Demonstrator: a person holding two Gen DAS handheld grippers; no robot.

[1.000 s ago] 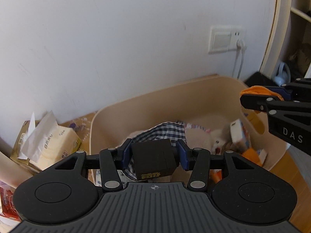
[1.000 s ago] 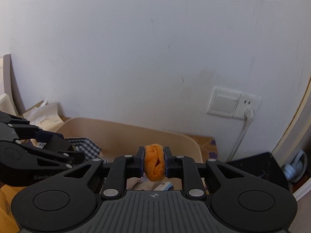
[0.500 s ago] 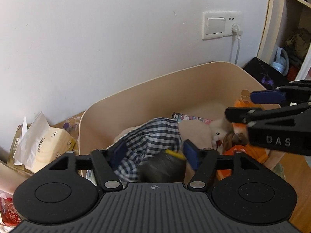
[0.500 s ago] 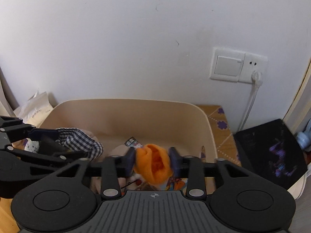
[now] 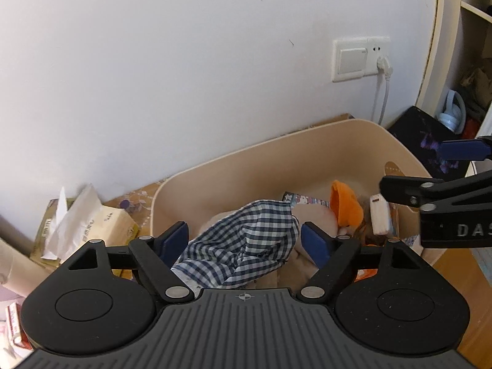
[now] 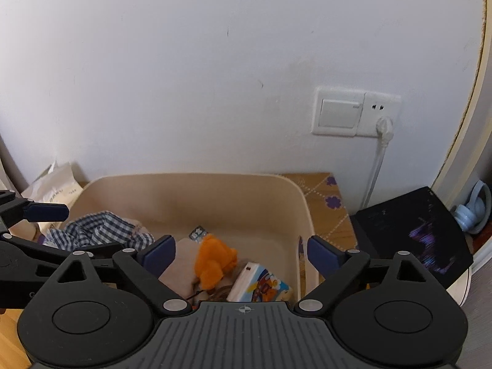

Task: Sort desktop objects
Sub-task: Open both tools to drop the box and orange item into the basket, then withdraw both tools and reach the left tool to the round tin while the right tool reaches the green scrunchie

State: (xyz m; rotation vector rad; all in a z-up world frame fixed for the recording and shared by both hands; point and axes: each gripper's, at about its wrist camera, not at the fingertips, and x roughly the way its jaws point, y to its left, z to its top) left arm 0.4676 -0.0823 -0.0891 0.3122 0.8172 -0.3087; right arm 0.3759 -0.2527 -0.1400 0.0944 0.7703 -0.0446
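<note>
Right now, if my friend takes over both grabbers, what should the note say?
Left hand-held gripper: jaws opening, nothing between them, over the beige bin.
Right hand-held gripper: jaws opening, nothing gripped, over the same bin.
In the bin: the orange soft toy, a checked cloth and a small picture box.
Done: the orange toy lies in the bin.
Left: the tissue pack sits outside the bin, by the wall. I cannot see the rest of the desk, so look before the next pick.
</note>
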